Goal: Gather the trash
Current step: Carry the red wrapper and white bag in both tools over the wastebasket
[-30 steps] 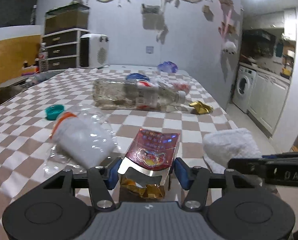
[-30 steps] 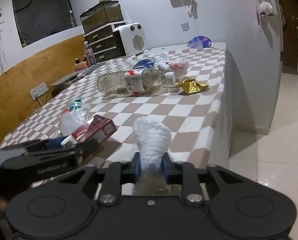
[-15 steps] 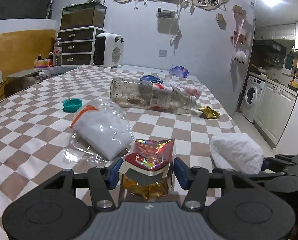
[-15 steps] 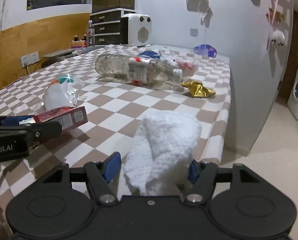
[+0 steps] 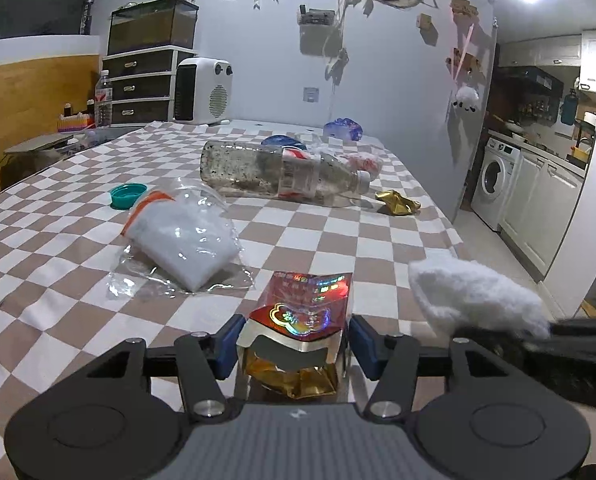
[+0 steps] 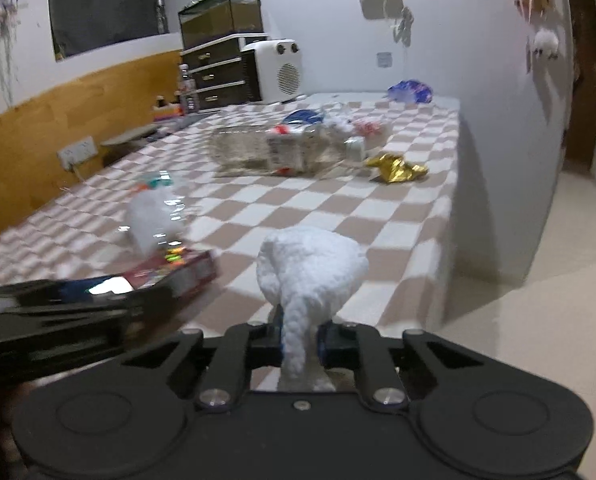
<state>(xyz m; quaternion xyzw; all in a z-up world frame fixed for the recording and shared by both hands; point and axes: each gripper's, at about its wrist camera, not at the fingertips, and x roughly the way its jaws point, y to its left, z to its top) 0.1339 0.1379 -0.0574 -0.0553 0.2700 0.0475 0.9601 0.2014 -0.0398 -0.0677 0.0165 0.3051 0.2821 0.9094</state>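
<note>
Trash lies scattered on the checkered table (image 5: pixel 50 216). Biggest is the clear bottle (image 5: pixel 282 174) on its side far back, then a plastic bag (image 5: pixel 182 240) nearer, left. The left gripper (image 5: pixel 294 346) is closed on a red foil box (image 5: pixel 302 320), blue pads touching both its sides. The right gripper (image 6: pixel 300 338) pinches a white cloth (image 6: pixel 310 264) tightly, jaws nearly together. A gold wrapper (image 5: pixel 396 203) sits near the bottle's cap, and a teal lid (image 5: pixel 128 195) lies just beside the bag.
</note>
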